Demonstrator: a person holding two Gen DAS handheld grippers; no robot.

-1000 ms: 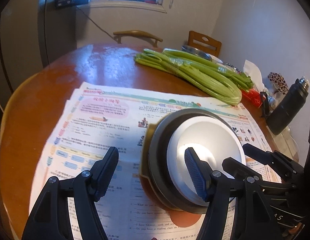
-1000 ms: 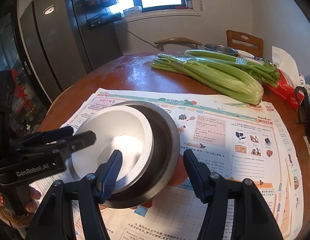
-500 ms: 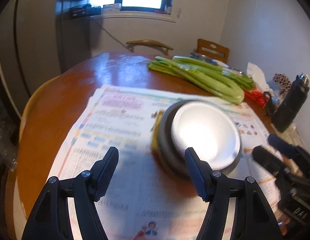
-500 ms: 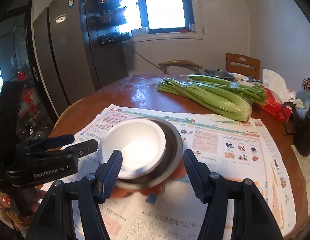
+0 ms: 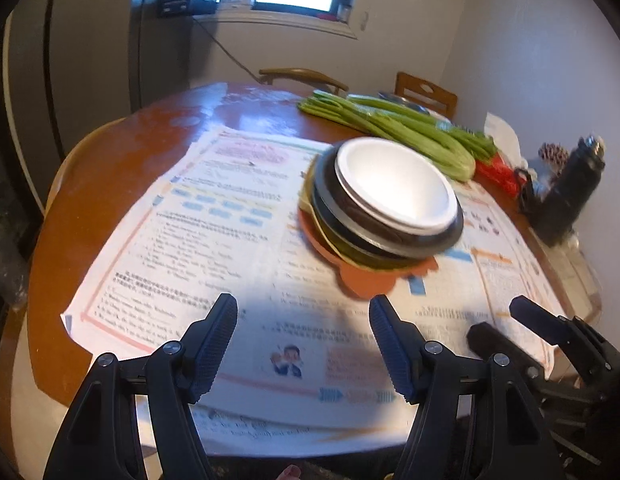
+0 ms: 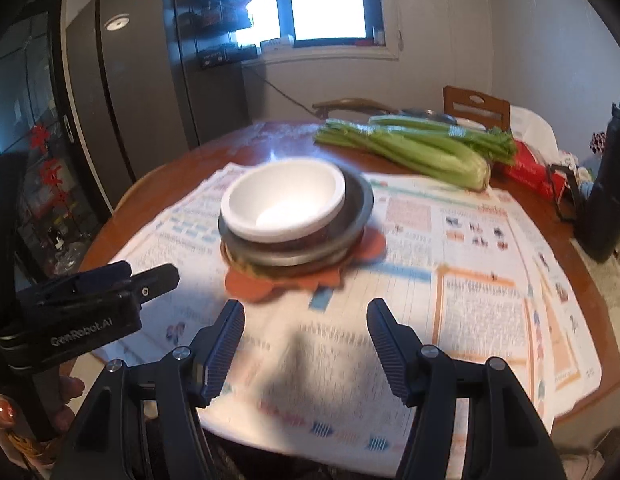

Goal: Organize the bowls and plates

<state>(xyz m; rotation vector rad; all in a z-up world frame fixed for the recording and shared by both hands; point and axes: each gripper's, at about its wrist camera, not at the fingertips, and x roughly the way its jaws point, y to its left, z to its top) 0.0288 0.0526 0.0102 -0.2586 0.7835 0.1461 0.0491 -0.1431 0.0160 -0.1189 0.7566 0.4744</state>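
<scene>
Round wooden surface carries spread newspaper sheets; celery bunch lies at the far side, dark flask near the right edge; stack sits mid-sheet: orange plate at the bottom, a yellow-green piece on it, grey metal bowl above that, white bowl nested inside the metal one, white bowl empty; left hand-held gripper released, jaws wide, holding nothing, near the stack but apart; right hand-held gripper likewise released, empty, near side of the stack.
</scene>
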